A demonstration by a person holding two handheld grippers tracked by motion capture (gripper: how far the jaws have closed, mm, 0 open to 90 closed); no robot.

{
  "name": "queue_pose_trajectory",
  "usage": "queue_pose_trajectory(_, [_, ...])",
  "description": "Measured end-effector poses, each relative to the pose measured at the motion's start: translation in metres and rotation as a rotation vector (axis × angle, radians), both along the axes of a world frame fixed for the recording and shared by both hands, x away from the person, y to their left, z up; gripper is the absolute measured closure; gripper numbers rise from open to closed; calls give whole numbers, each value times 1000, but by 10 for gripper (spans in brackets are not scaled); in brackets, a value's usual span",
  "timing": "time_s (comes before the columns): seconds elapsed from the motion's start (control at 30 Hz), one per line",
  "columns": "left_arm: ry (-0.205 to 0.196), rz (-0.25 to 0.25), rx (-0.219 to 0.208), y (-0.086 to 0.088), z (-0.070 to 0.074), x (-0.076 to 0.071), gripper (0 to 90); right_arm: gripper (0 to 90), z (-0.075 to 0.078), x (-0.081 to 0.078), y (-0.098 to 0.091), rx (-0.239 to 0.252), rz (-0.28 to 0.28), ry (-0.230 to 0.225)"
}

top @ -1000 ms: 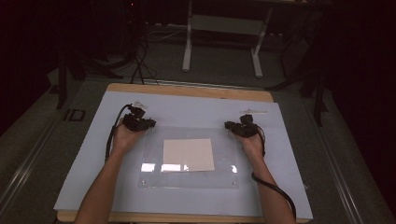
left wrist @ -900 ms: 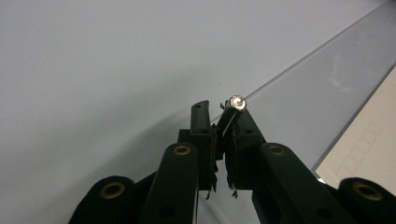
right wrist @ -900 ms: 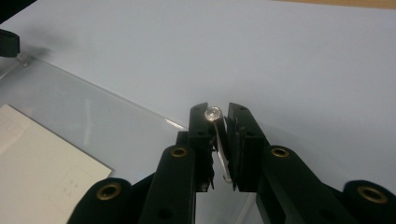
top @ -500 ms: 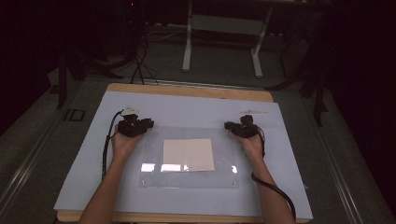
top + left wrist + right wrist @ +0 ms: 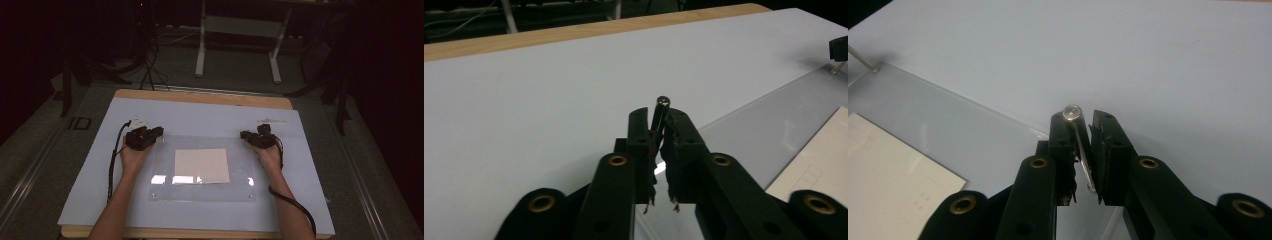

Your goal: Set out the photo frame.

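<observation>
While both hands rest at the far corners of the clear acrylic sheet (image 5: pixel 200 187), each gripper is pinching a small metal pin that stands at its corner. The left gripper (image 5: pixel 659 130) has its jaws pressed onto a dark, round-headed pin (image 5: pixel 660 112) at the sheet's far left corner; those jaws have just been opening and closing again, and the pin sits between them now. The right gripper (image 5: pixel 1083 132) clamps a shiny, slim pin (image 5: pixel 1075 130) at the far right corner, and that pin leans slightly in the grip.

The sheet lies flat on the pale blue mat (image 5: pixel 210 117) covering the wooden table (image 5: pixel 200 96), centred toward the near edge. A cream paper square (image 5: pixel 201 165) lies in the middle of the sheet; whether on top or beneath, I cannot tell. Two more small fixings (image 5: pixel 154 196) show at the sheet's near corners.

Judgement: the pins are light, stiff, smooth and thin, so likely to slip or tip. Grip low on the shaft, just under the head, and pull straight. The sheet looks rigid but glossy; ceiling light glares off its near half.
</observation>
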State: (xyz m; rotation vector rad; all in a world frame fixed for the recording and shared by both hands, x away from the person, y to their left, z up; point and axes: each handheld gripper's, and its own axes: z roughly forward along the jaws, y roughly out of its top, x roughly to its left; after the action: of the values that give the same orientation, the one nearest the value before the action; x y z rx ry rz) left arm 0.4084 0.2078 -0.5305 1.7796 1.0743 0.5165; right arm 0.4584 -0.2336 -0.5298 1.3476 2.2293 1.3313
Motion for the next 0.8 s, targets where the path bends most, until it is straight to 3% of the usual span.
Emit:
queue_pose_trajectory(0.4, [-8, -9, -10, -1, 0, 4, 841, 812, 1, -4, 2, -17, -21, -23])
queue_pose_trajectory(0.6, [10, -12, -39, 0, -1, 7, 840, 822, 4, -12, 3, -60, 6, -43])
queue_pose_trajectory(0.7, [15, -12, -37, 0, 0, 7, 839, 817, 2, -14, 1, -50, 16, -45])
queue_pose_trajectory(0.8, [18, -12, -35, 0, 0, 7, 840, 777, 5, -18, 3, -107, 35, -96])
